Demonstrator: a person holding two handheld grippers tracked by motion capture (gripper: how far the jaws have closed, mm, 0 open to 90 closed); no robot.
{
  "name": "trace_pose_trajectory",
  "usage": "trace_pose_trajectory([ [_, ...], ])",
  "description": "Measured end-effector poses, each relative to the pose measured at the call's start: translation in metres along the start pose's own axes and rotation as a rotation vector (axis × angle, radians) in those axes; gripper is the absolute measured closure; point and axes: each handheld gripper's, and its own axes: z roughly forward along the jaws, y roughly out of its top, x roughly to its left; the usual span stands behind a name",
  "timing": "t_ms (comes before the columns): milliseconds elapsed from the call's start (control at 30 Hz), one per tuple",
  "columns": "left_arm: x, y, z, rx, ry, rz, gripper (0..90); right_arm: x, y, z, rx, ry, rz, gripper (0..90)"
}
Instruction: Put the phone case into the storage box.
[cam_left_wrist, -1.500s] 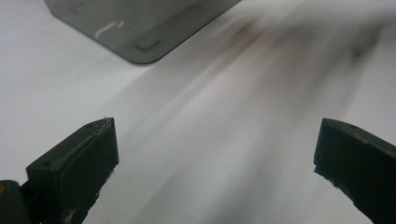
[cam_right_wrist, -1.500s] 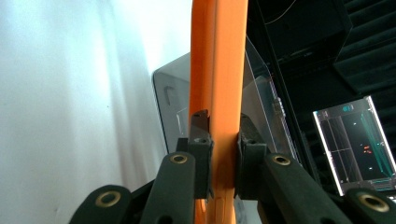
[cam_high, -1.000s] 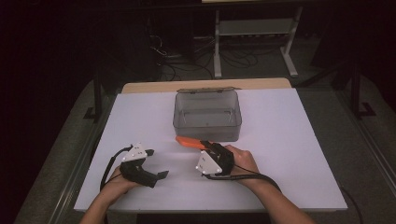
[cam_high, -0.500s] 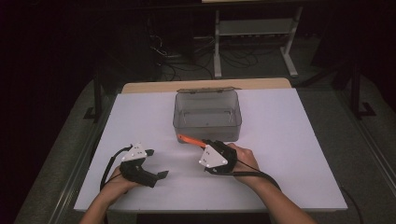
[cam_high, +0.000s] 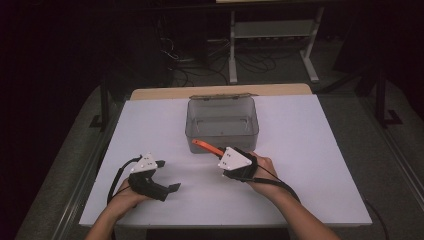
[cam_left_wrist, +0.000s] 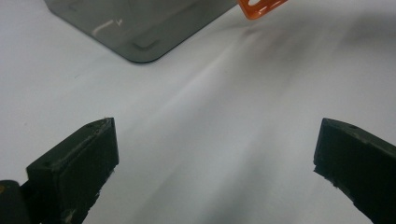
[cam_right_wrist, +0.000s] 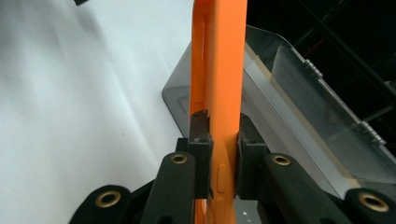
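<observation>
A flat orange plastic piece (cam_high: 206, 146) (cam_right_wrist: 219, 60) sticks out from my right gripper (cam_high: 221, 153) (cam_right_wrist: 223, 140), which is shut on its lower part. It points toward the near wall of a clear grey plastic box (cam_high: 222, 131) (cam_right_wrist: 289, 116) standing open at the table's middle, its tip just short of the near left corner. My left gripper (cam_high: 168, 175) (cam_left_wrist: 215, 154) rests at the near left of the table, open wide, with bare table between its fingers (cam_left_wrist: 79, 168). In the left gripper view the box's corner (cam_left_wrist: 140, 28) and the orange piece's end (cam_left_wrist: 261, 7) lie ahead.
The white tabletop (cam_high: 310, 150) spreads wide on both sides of the box. The box's hinged lid (cam_high: 222, 96) lies back at the far edge. Beyond the table are dark floor, cables and a metal stand (cam_high: 272, 30).
My right gripper, with the orange piece in it, has edged slightly forward toward the box. The left gripper has stayed still.
</observation>
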Motion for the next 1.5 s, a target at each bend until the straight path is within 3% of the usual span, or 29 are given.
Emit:
trace_pose_trajectory([
  [267, -0.001, 0.000, 0.001, 0.004, -0.002, 0.001, 0.0, -0.009, -0.002, -0.001, -0.011, 0.056, 0.099, 78.7],
  [1500, -0.001, 0.000, 0.000, 0.004, -0.004, 0.004, 0.0, -0.036, -0.013, -0.003, -0.061, 0.198, 0.416, 78.7],
])
